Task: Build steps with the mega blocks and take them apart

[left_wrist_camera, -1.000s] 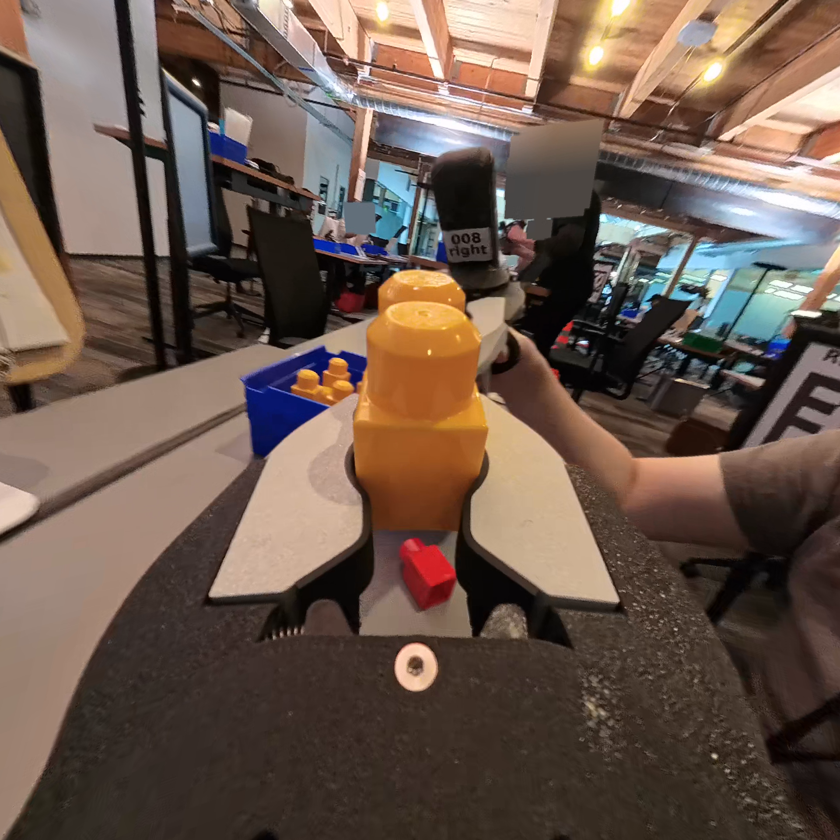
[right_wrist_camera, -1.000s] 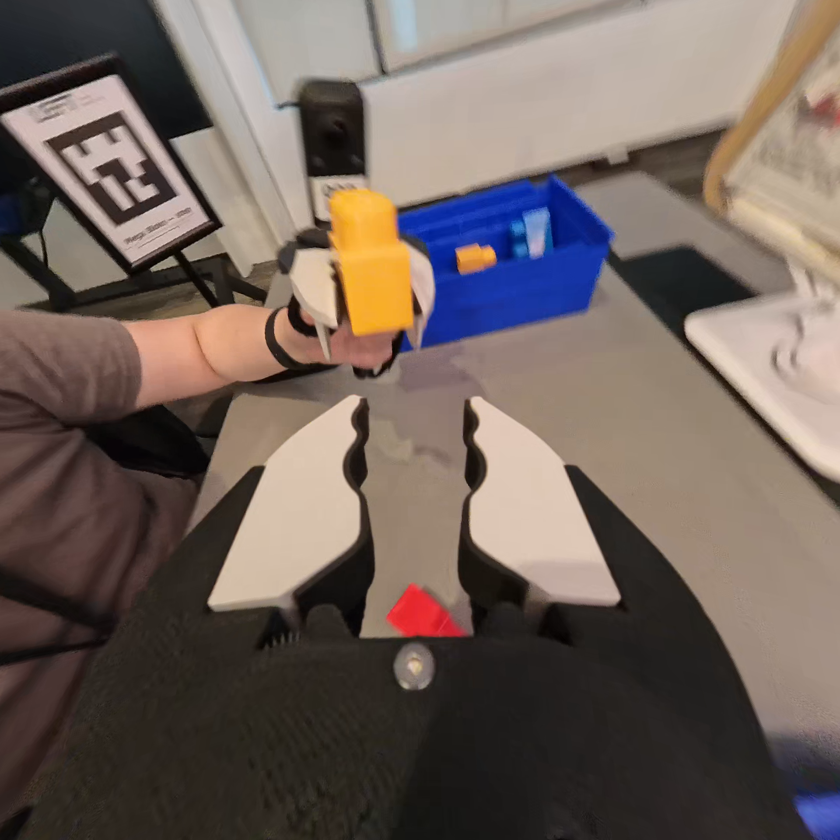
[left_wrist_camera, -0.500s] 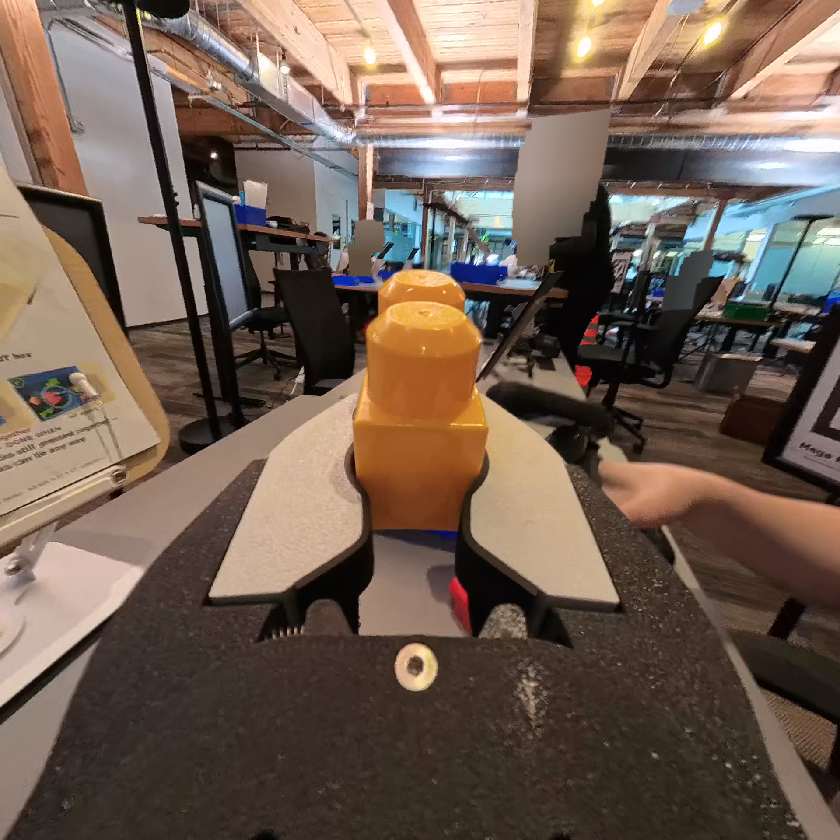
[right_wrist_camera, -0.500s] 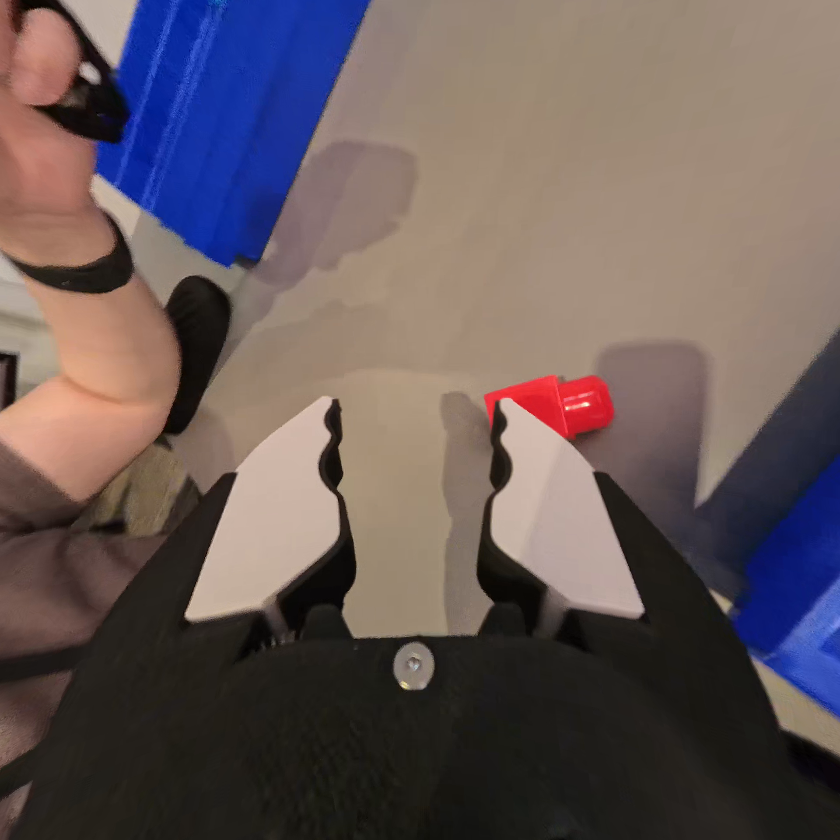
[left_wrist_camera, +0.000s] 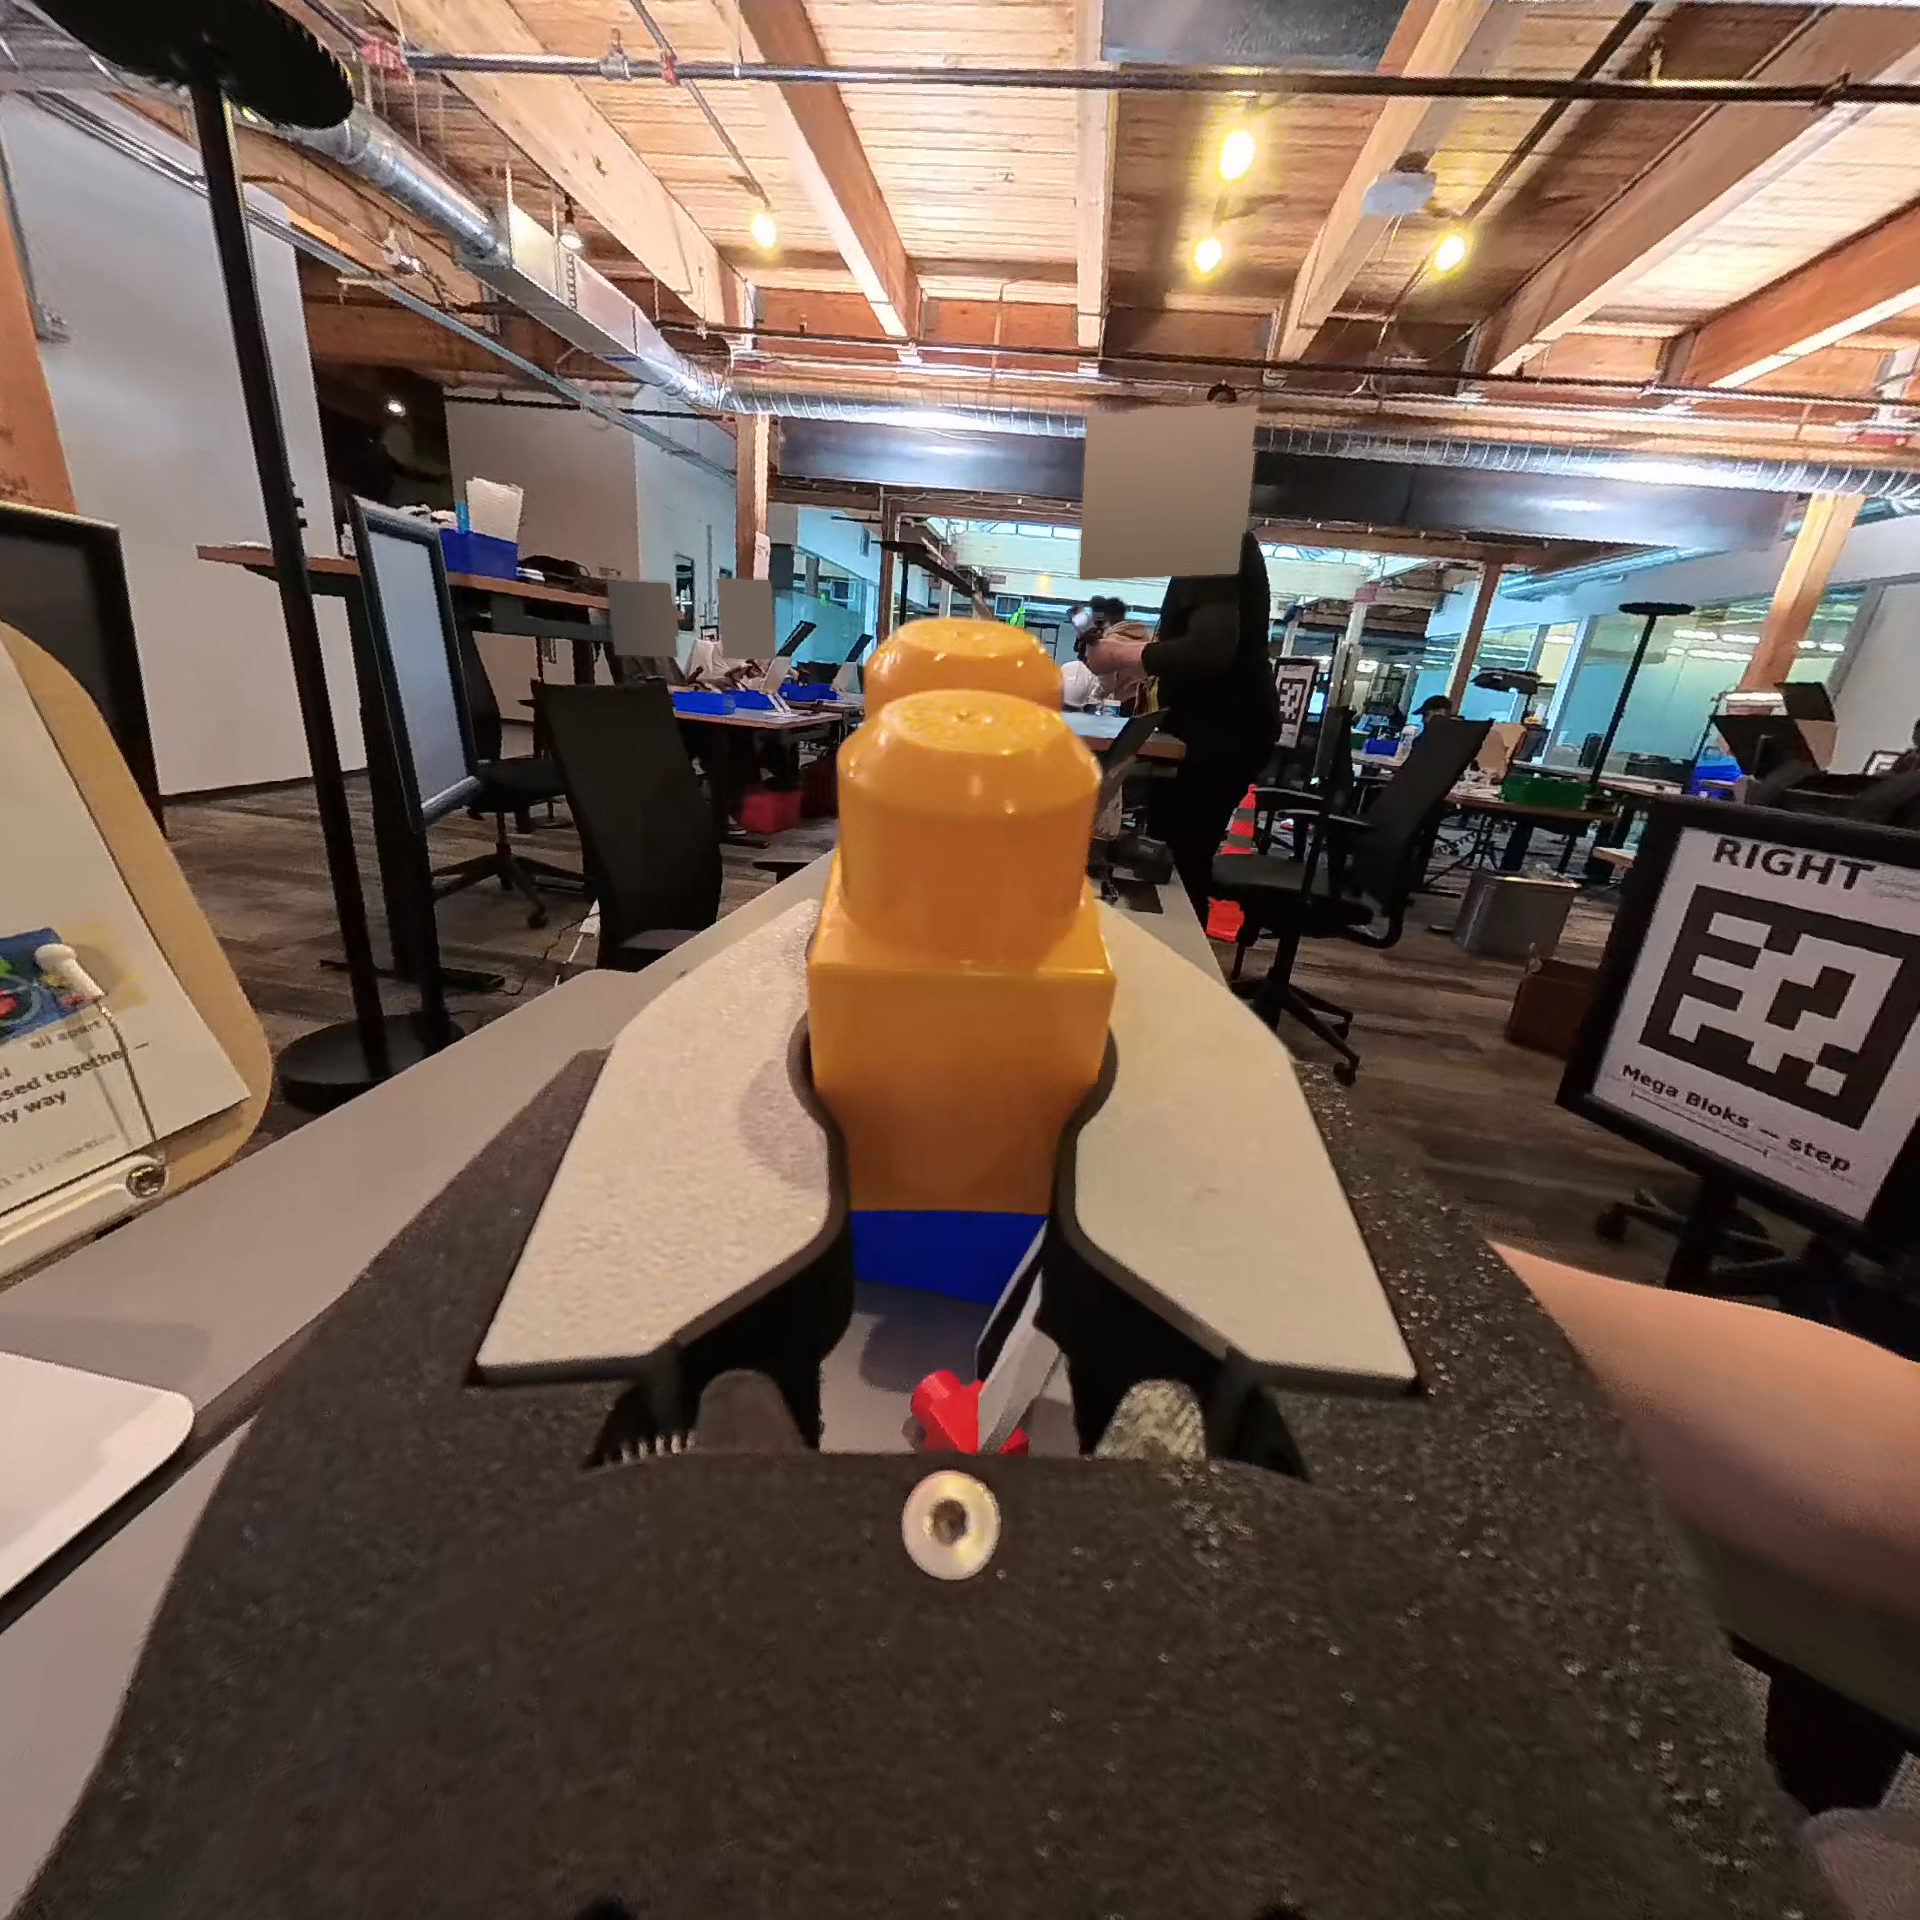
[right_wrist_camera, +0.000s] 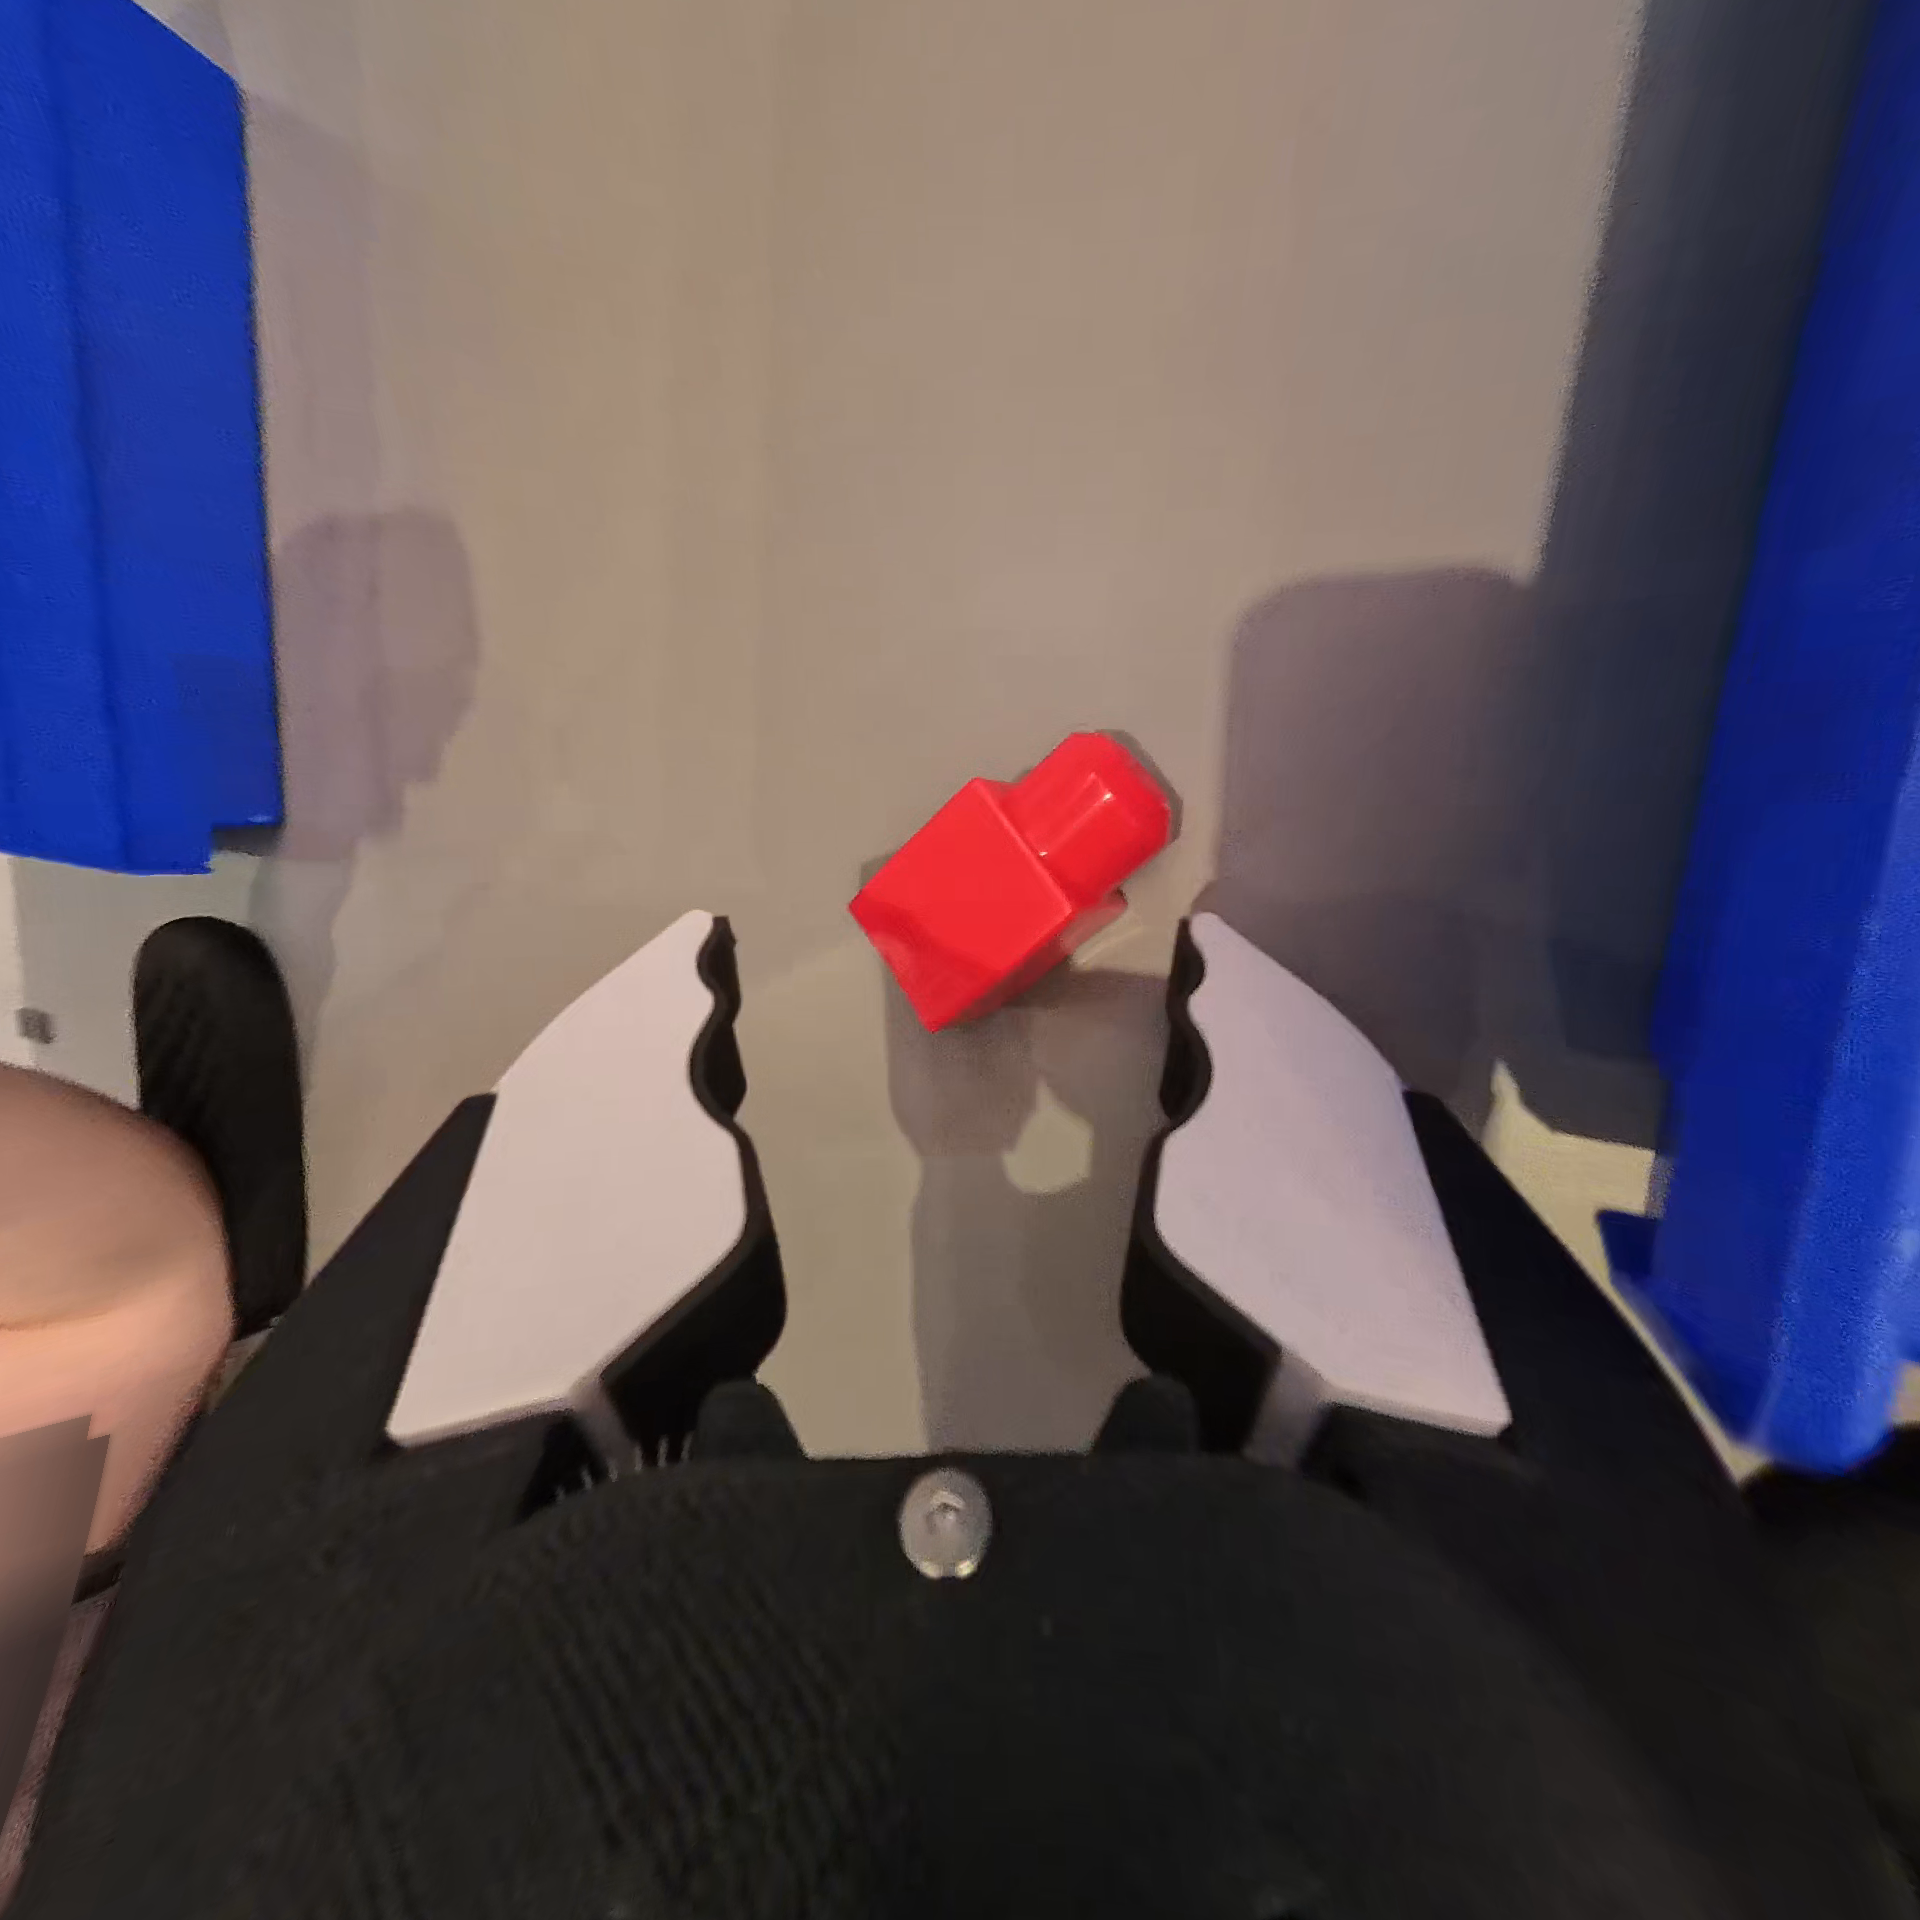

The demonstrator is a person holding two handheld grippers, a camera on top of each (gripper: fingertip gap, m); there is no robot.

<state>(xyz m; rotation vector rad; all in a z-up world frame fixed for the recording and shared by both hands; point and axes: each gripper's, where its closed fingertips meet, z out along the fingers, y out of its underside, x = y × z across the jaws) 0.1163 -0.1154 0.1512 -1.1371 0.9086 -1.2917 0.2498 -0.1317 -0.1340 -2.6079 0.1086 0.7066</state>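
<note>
Left gripper (left_wrist_camera: 961, 1049) pinches orange mega block (left_wrist_camera: 961, 997); right gripper (right_wrist_camera: 951, 956) spread above red block (right_wrist_camera: 1003, 883) lying on bench (right_wrist_camera: 831, 416).

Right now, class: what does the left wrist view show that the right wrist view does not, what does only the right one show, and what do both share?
Only the left wrist view: the left gripper shut on an upright orange block with two studs, a framed marker sign, and an office behind with chairs and desks.

Only the right wrist view: the right gripper open, pointing down at the grey table, with blue bins at the left edge and the right edge.

Both: the red block, lying on its side on the table and seen small in the left wrist view.
</note>
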